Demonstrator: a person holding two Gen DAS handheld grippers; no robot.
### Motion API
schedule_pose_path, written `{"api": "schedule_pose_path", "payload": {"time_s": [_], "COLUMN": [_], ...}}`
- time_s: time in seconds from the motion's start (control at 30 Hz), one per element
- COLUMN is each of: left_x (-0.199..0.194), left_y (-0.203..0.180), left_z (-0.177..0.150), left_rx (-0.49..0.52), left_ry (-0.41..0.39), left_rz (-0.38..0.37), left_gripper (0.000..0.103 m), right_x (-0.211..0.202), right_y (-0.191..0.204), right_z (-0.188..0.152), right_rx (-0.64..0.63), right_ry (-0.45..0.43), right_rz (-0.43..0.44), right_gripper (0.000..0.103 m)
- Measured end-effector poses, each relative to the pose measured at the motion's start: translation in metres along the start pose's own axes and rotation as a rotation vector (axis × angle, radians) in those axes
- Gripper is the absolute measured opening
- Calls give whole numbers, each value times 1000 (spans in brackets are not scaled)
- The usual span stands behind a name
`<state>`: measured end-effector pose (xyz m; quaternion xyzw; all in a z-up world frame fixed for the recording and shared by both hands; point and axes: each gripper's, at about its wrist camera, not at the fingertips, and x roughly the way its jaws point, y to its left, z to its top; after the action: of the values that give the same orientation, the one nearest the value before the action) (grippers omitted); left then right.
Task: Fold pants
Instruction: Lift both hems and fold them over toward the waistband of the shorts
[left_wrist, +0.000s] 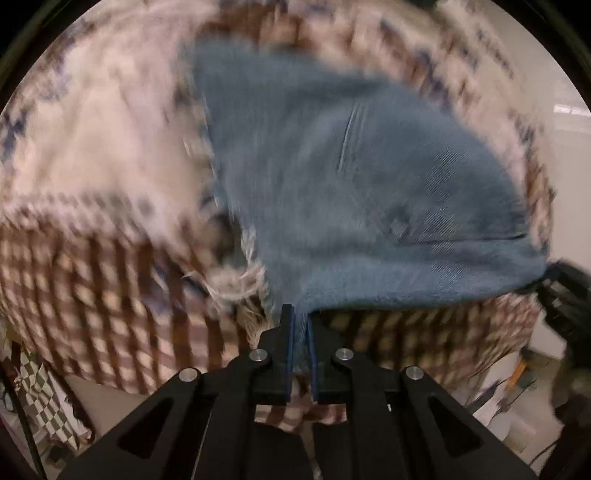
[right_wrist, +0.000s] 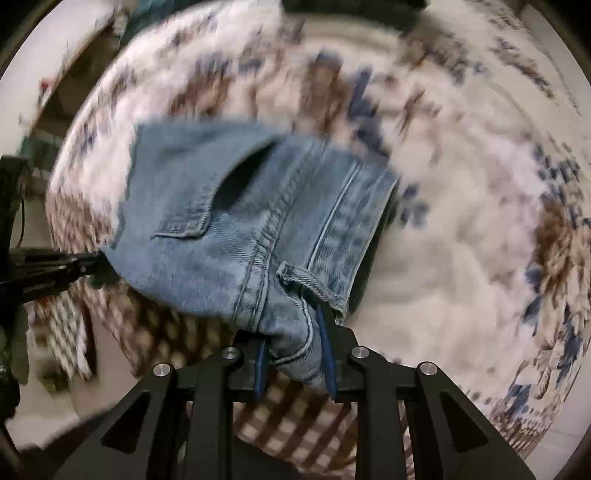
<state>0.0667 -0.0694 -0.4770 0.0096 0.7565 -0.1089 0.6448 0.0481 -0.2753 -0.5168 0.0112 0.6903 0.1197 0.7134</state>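
Note:
Blue denim pants (left_wrist: 351, 177) lie folded on a table under a patterned cloth (left_wrist: 92, 147). My left gripper (left_wrist: 300, 317) is shut on the near edge of the denim, beside a frayed hem (left_wrist: 251, 280). In the right wrist view the pants (right_wrist: 229, 221) show a back pocket, seams and waistband. My right gripper (right_wrist: 291, 332) is shut on the bunched waistband corner near a belt loop (right_wrist: 306, 280). The left gripper (right_wrist: 55, 269) shows at the left edge of that view, holding the other end. The right gripper (left_wrist: 565, 295) shows at the right edge of the left wrist view.
The cream cloth with brown and blue pattern (right_wrist: 461, 221) hangs over the table's near edge as a brown check border (left_wrist: 92, 295). A checkered item (left_wrist: 44, 398) and clutter lie on the floor at lower left. Both views are motion-blurred.

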Motion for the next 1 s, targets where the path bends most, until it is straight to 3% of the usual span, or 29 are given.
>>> {"api": "schedule_pose_path", "payload": {"time_s": [0.1,0.13,0.2,0.27,0.33,0.47,0.5,0.57,0.63,0.67,0.7,0.73,0.77,0.83,0.87,1.0], "left_x": [32,33,24,13,4,-13,-17,-17,-4,8,21,32,45,59,61,62], "left_y": [2,0,-1,1,5,24,31,41,51,54,56,56,57,54,50,32], "left_z": [-7,-9,-18,-31,-44,-53,-50,-36,-15,-8,1,7,11,13,13,9], "left_rx": [3,9,5,-13,-47,-157,-198,-278,-361,-397,-424,-436,-452,-439,-403,-261], "left_ry": [51,57,50,48,69,45,25,6,18,31,47,70,93,92,81,68], "left_rz": [1,4,6,-6,-40,-107,-129,-195,-253,-271,-294,-296,-291,-256,-212,-84], "left_gripper": [9,9,14,34,37,37,38,51,53,53,53,53,53,52,44,39], "right_x": [29,34,39,33,23,7,5,11,26,36,48,55,59,63,65,68], "right_y": [5,6,5,-1,-13,-56,-64,-86,-99,-104,-108,-113,-117,-121,-122,-114], "right_z": [-9,-12,-23,-38,-51,-64,-61,-61,-61,-63,-67,-67,-69,-72,-73,-69], "right_rx": [-11,-12,6,62,152,450,504,645,744,783,820,838,840,808,797,672], "right_ry": [109,144,200,223,219,141,121,59,53,54,59,70,69,76,85,145], "right_rz": [-37,-48,-26,17,63,213,235,322,394,427,447,442,420,329,305,256], "right_gripper": [43,62,88,88,88,88,88,88,87,85,70,50,43,41,41,41]}}
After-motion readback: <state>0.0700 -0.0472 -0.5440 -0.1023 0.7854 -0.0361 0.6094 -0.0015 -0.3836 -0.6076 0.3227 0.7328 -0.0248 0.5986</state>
